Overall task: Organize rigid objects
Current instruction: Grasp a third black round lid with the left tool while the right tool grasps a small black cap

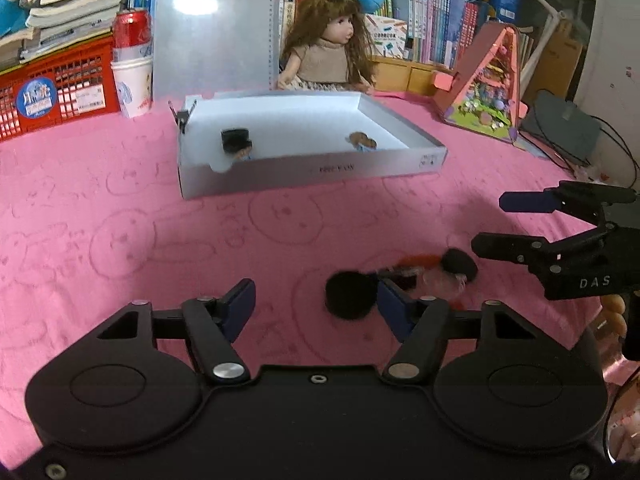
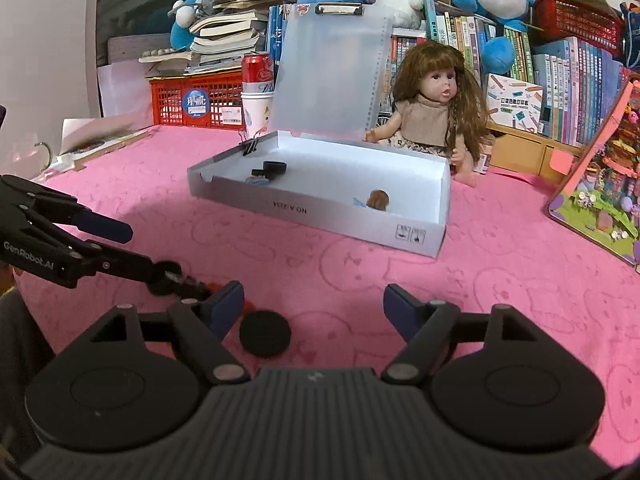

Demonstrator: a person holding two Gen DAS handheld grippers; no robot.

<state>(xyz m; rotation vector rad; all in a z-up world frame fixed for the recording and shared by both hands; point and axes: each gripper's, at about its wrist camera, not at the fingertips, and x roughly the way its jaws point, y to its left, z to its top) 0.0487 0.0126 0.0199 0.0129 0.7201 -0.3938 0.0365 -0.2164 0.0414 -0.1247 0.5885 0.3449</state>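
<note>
- Landmark: white box (image 2: 360, 220), lid up, a few small pieces inside.
- Black disc (image 2: 265, 333) lies on pink cloth (image 2: 360, 272), near side of box.
- Left gripper (image 1: 316, 304) and right gripper (image 2: 314, 306): both spread wide, holding nothing.
- Disc looks rigid, light, flat; pinch across rim.
- Cloth between disc and box clear; box wall low.
</note>
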